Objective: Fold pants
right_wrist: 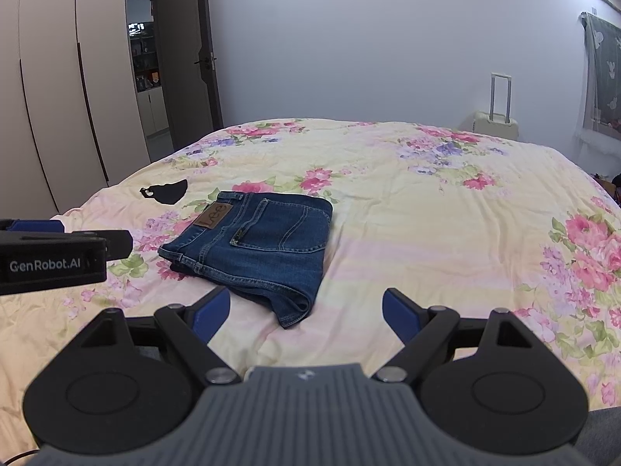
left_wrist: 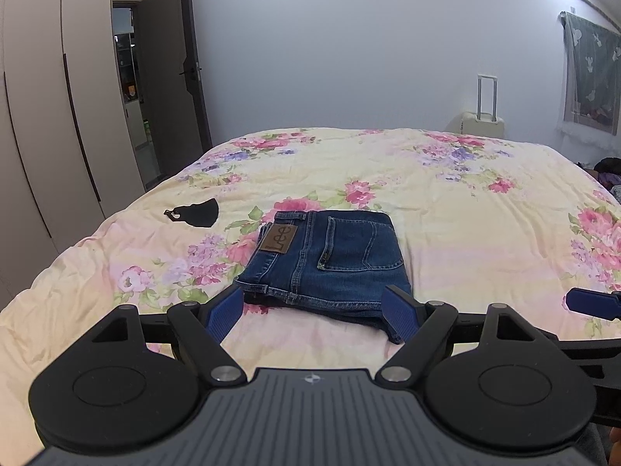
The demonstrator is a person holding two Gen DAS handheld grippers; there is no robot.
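While the jeans (left_wrist: 326, 260) are lying in a compact folded stack on the floral bedspread (left_wrist: 465, 209), near the front edge of the bed and a little left of its middle, you are looking at what reads as the closing step of the fold. The back pocket and the leather brand patch (left_wrist: 280, 237) are facing up, the layers are sitting one on another, and the near edge of the stack is showing a slightly loose lower layer.

You are holding the left gripper (left_wrist: 315, 312) just in front of that near edge with its blue pads spread wide apart and gripping nothing. You are holding the right gripper (right_wrist: 306, 310) near the stack's right corner, its pads equally far apart and also empty. Neither tool seems to be touching the denim, though the left pads are sitting very close to it.

Judging from this, little of the task is remaining. Your next move is probably either backing both tools away or pressing the near edge flat so the lower layer is lining up with the top one. If you are tidying, you are better off coming down gently, since a sideways nudge could slide the layers apart on the soft cover.

As for containers, only the pale suitcase (right_wrist: 496, 124) is standing against the far wall at the right, shut, so its contents are not showing. A small black item (left_wrist: 198, 213) is lying on the bedspread, left of the jeans and apart from them.
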